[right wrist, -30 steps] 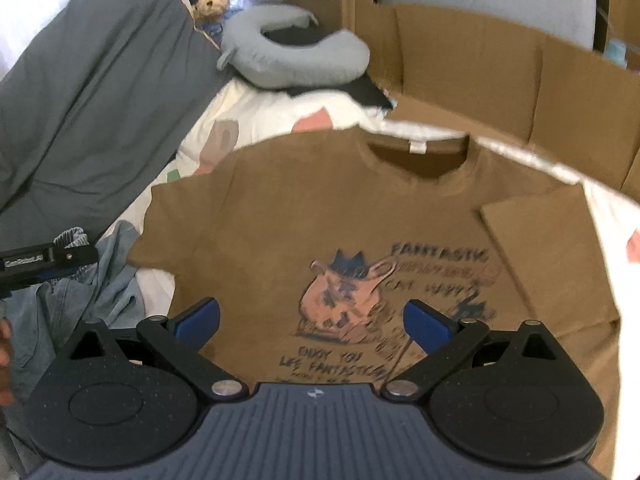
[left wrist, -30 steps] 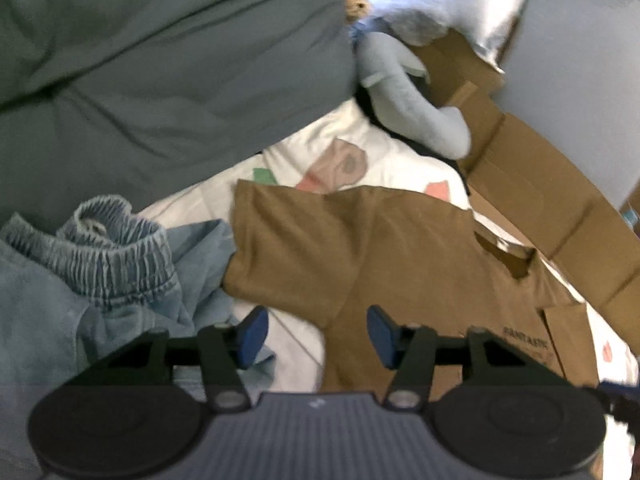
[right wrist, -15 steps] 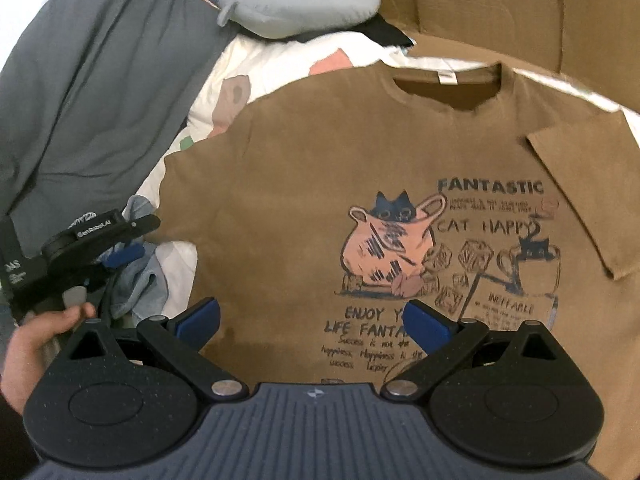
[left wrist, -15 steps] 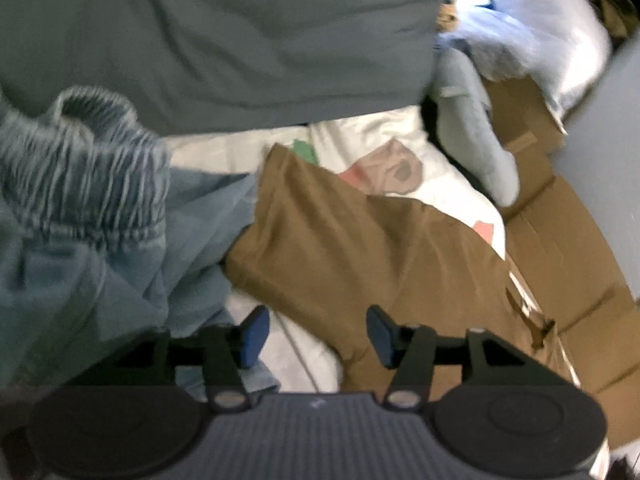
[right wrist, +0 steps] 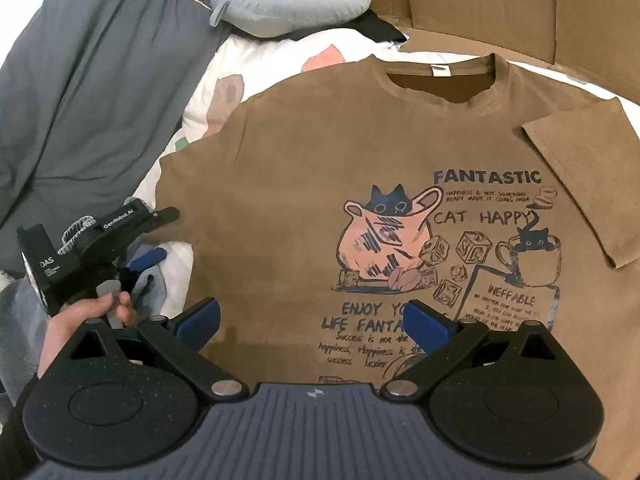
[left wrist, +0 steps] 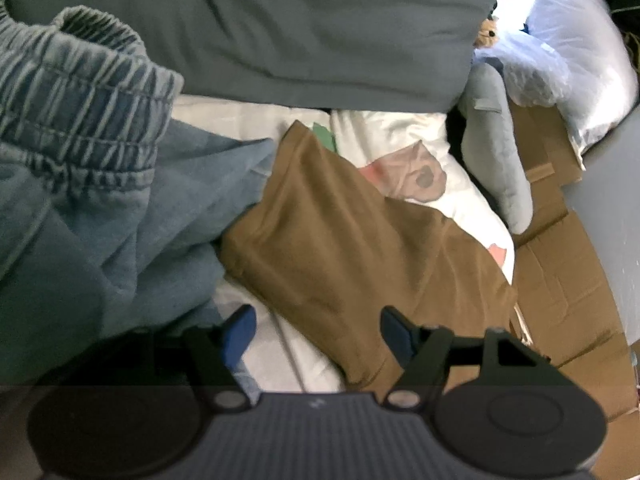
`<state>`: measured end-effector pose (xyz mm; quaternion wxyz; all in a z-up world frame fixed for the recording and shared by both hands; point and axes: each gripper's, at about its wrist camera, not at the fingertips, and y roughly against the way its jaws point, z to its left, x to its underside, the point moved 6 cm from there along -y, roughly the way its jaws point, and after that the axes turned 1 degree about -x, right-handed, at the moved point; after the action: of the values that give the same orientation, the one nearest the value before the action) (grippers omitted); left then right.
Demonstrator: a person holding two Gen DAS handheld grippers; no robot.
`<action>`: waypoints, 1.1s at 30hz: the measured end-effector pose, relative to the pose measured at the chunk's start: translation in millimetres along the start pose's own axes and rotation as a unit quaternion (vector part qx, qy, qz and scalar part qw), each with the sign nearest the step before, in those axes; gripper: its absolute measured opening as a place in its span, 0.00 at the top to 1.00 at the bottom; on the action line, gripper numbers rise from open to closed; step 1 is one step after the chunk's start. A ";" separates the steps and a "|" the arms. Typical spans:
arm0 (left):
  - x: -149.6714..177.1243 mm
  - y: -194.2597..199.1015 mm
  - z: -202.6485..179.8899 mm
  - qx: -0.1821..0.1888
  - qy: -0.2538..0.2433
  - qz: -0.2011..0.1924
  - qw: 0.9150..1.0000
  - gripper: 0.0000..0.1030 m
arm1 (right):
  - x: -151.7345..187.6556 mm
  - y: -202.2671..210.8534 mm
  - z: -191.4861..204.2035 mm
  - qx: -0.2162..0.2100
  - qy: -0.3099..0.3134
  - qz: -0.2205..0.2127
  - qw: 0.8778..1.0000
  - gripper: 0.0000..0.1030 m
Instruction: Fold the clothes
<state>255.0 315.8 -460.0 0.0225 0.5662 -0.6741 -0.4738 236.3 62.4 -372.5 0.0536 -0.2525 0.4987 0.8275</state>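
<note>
Brown T-shirt point(right wrist: 304, 184) lies flat, print up, on bedsheet point(right wrist: 264, 56); 1 sleeve point(left wrist: 304, 216) beside denim shorts point(left wrist: 96, 168). Left gripper point(left wrist: 316, 326) opening, nothing between jaws; right gripper point(right wrist: 312, 316) wide, empty, above hem. We judge fabric light, limp, non-slippery; we would pinch sleeve edge and hem corner.

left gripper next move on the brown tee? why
Probably ease the left gripper onto the tee's sleeve edge and close. Its jaws are opening with nothing between them, and the sleeve lies spread just ahead, beside the jeans.
</note>
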 end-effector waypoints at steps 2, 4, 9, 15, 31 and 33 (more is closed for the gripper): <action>-2.3 -1.2 3.7 0.009 0.014 -0.010 1.000 0.31 | 0.3 -1.3 -0.9 0.001 -0.003 0.001 1.000 0.02; -4.5 -4.0 6.7 0.014 0.020 -0.015 1.000 0.33 | 0.8 -2.7 -1.8 0.002 -0.006 0.003 1.000 0.02; -11.3 -6.8 17.4 0.029 0.051 -0.038 0.998 0.39 | 6.8 -6.9 -0.4 -0.003 -0.011 0.007 1.000 0.02; -12.4 5.7 16.3 0.052 0.051 -0.075 0.994 0.43 | 11.4 -10.8 0.6 -0.003 -0.011 0.012 1.000 0.02; -26.1 4.8 31.5 0.054 0.117 -0.096 0.987 0.87 | 17.8 -27.2 12.5 -0.023 -0.001 0.017 1.000 0.23; -26.7 5.7 31.0 0.050 0.116 -0.094 0.988 0.90 | 17.5 -31.8 16.6 -0.030 0.001 0.019 0.999 0.28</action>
<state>242.8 355.3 -459.7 0.0273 0.6784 -0.6336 -0.3708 225.9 89.4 -399.9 0.0299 -0.2449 0.4783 0.8428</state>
